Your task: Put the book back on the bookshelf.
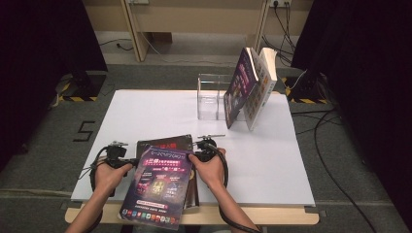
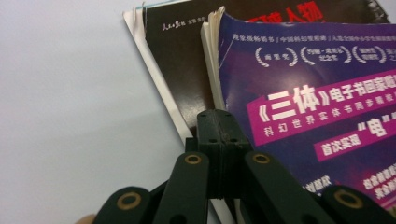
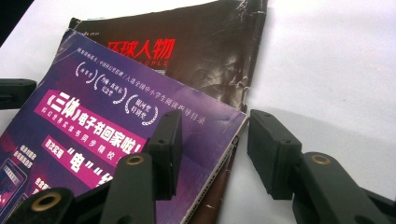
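A purple book (image 1: 158, 187) with white and pink print lies on a dark magazine (image 1: 163, 142) at the near edge of the white table (image 1: 272, 160). My left gripper (image 1: 132, 162) is at the book's left edge. In the left gripper view its jaws (image 2: 219, 116) are shut together against the spine side of the purple book (image 2: 317, 93), over the magazine (image 2: 177, 60); nothing shows between them. My right gripper (image 1: 195, 156) is at the book's right edge. Its jaws (image 3: 212, 135) stand open astride that edge, one over the purple cover (image 3: 93, 126), the other beside it over the bare table.
A clear acrylic holder (image 1: 211, 97) stands at the far middle of the table. A purple book (image 1: 240, 90) and a white-edged book (image 1: 261, 90) lean against its right side. Bare white table lies to the right and left of my hands.
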`<state>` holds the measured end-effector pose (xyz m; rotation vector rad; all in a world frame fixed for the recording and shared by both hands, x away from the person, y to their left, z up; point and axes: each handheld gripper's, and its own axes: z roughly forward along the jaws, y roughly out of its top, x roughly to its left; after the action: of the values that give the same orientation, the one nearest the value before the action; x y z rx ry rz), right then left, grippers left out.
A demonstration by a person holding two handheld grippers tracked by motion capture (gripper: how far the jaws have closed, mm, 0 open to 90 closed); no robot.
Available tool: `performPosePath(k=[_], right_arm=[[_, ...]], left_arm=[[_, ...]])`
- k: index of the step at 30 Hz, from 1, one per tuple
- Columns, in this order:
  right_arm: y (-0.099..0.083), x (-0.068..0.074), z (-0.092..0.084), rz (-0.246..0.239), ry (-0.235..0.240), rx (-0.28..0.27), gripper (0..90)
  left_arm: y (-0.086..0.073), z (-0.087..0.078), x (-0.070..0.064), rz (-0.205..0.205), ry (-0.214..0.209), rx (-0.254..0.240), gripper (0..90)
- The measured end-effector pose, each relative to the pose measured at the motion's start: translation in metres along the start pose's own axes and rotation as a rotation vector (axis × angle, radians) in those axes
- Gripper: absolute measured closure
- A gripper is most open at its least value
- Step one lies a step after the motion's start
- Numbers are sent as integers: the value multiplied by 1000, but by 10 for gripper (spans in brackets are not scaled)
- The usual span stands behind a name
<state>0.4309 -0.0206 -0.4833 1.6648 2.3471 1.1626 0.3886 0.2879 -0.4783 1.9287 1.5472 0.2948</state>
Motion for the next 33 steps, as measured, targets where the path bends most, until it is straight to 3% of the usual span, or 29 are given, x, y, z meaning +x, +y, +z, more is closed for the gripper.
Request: performPosePath(k=[19,25,33], right_arm=[[2,-3,-2,4,-11,4,549],[1,-5,-3,2,0,6,550],[2,-5,-3,20,10,30,534]], left_arm=[[0,1,-12,17,10,20,898],[-6,-2,-5,-21,-42,7,894],[-9,-5,-8,11,-26,16,897]])
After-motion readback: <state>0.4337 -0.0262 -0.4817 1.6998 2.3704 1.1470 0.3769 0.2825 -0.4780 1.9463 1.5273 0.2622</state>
